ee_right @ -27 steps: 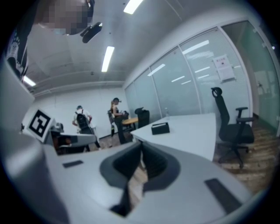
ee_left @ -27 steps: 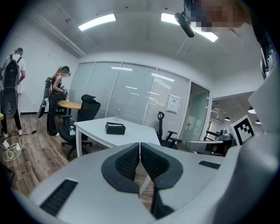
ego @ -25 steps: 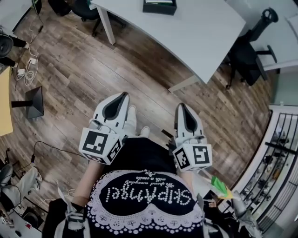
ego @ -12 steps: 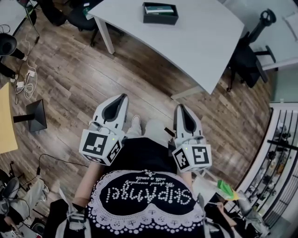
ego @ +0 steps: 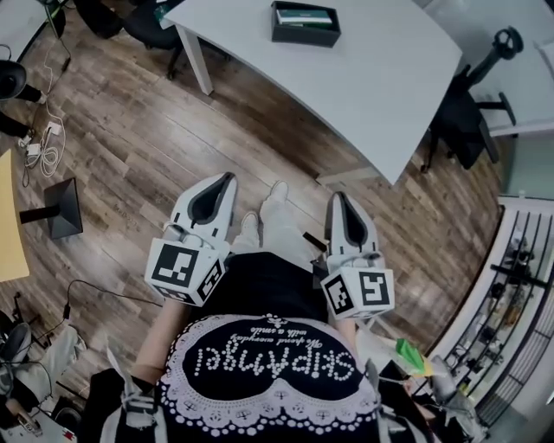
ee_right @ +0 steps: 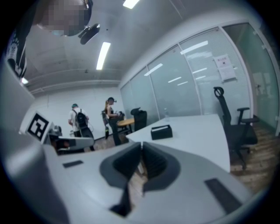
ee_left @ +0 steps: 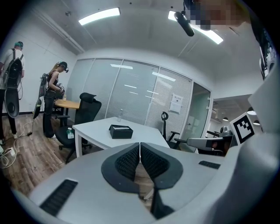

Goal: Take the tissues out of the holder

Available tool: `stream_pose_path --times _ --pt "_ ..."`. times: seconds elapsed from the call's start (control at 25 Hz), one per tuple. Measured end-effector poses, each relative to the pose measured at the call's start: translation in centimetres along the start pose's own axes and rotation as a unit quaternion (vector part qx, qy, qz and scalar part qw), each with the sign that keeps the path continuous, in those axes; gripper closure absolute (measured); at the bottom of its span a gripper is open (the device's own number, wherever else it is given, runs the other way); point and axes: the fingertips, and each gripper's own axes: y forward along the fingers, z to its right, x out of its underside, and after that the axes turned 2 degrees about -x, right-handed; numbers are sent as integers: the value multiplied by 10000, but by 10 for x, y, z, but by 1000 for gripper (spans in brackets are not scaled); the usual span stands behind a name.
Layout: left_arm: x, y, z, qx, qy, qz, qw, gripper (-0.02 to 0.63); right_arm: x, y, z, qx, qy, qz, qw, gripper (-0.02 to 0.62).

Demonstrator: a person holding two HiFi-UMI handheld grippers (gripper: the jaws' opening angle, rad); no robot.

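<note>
- So, left claw (ego: 227, 177), lower left of centre: jaws together, nothing btwn.
- Tissue holder (ego: 305, 23), top centre, on white table (ego: 381, 78), well apart from both claws.
- Right claw (ego: 336, 197), lower right of centre: jaws together too, empty.

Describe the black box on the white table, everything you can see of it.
The black holder is a low, rectangular, open-topped box with dark, matte walls. Pale contents, probably tissues, lie inside and show through the open top. It stands flat and upright on the white table, towards the table's far side as the head view shows it. Only the tabletop touches it, and nothing else stands right beside it.
</note>
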Motion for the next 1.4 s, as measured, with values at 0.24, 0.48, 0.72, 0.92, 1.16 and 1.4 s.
stream_pose_path --times 0.24,0.48,0.72,0.92,1.16,1.4 --pt "-3 28 -12 -111 -74 -48 9999 578 -7 32 14 -109 -13 -116 9999 560" --pt "-27 74 -22 -160 -97 53 9998 578 -32 75 36 -221 -123 -167 9995 560" --pt "-41 118 -19 -249 -138 132 9995 578 -49 106 70 -340 -179 -247 9990 560" --pt "-50 147 -19 -362 -153 181 9991 578 -61 129 92 -448 -201 -270 9984 560" --pt "-58 178 -17 -418 -128 189 9989 578 -71 150 118 -491 -188 -262 9983 560" --pt "-64 200 -12 -479 -94 259 9985 578 -77 158 143 -492 -170 -276 9983 560"
